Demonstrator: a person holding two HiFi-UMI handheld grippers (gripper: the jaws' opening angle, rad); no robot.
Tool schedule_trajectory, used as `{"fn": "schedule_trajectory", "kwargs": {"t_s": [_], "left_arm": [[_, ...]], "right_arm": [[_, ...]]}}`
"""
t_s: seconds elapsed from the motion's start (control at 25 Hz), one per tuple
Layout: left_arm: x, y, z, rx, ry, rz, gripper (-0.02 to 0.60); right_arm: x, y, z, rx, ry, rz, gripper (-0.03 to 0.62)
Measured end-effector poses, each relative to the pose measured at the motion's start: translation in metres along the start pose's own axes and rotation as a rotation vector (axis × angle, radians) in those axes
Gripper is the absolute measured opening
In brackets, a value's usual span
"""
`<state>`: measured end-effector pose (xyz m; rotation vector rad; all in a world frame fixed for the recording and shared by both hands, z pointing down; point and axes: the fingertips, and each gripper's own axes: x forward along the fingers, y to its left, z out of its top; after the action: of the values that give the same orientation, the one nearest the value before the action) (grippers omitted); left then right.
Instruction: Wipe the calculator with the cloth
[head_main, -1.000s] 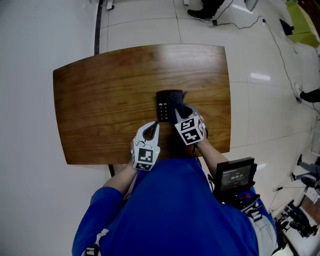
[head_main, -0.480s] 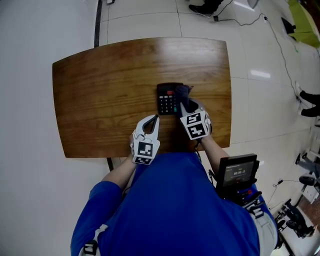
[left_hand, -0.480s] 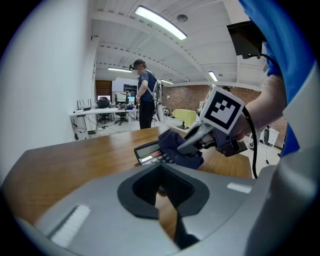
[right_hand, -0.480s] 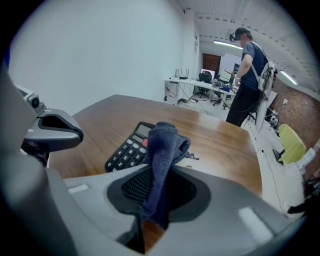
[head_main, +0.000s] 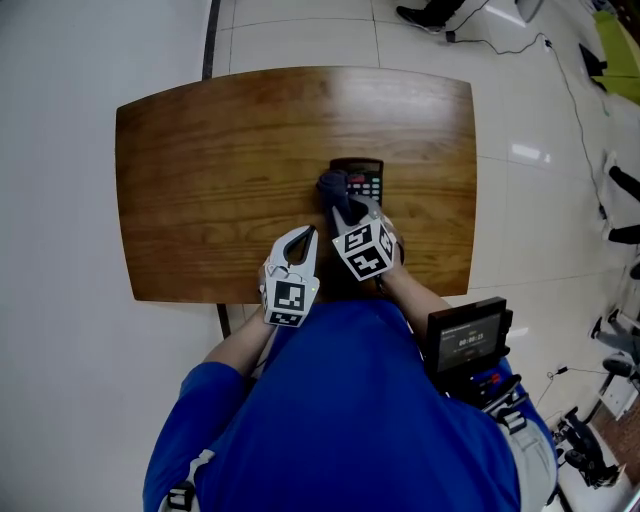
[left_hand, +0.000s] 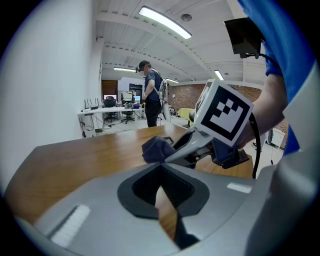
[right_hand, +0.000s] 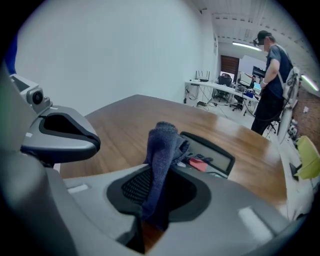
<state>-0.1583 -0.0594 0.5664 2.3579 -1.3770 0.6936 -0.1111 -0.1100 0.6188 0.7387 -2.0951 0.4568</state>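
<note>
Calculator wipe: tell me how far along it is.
Done: the cloth is picked up and clamped in the right tongs. In hand: the cloth looks pressed on the left part of the calculator, so wiping seems under way. Left: the keys and screen beside it lie uncovered, and how much is already wiped cannot be told. The left tongs are shut and empty, over the near edge of the table.

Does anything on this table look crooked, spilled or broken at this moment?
Nothing stands out. The black calculator lies flat and square to the edges of the brown wooden table, with no visible damage. The dark blue cloth is bunched in the right tongs, at the calculator's left side in the head view. No spill shows.
</note>
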Motion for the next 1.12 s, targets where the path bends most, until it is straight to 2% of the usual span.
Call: {"fn": "schedule_trajectory", "kwargs": {"t_s": [0.36,0.64,0.88,1.12], "left_arm": [[0.007,-0.006,-0.002,0.019,0.008,-0.026,0.006],[0.025,-0.017,-0.008,0.040,0.008,-0.071,0.006],[0.033,-0.021,-0.015,0.044,0.011,-0.079,0.006],[0.024,-0.016,-0.014,0.033,0.008,-0.060,0.006]], "right_arm": [[-0.002,-0.018,-0.017,0.023,0.004,-0.030,0.089],[-0.014,-0.055,-0.052,0.086,0.033,-0.111,0.089],[-0.025,-0.087,-0.082,0.138,0.064,-0.181,0.089],[-0.024,-0.058,-0.053,0.099,0.025,-0.122,0.089]]}}
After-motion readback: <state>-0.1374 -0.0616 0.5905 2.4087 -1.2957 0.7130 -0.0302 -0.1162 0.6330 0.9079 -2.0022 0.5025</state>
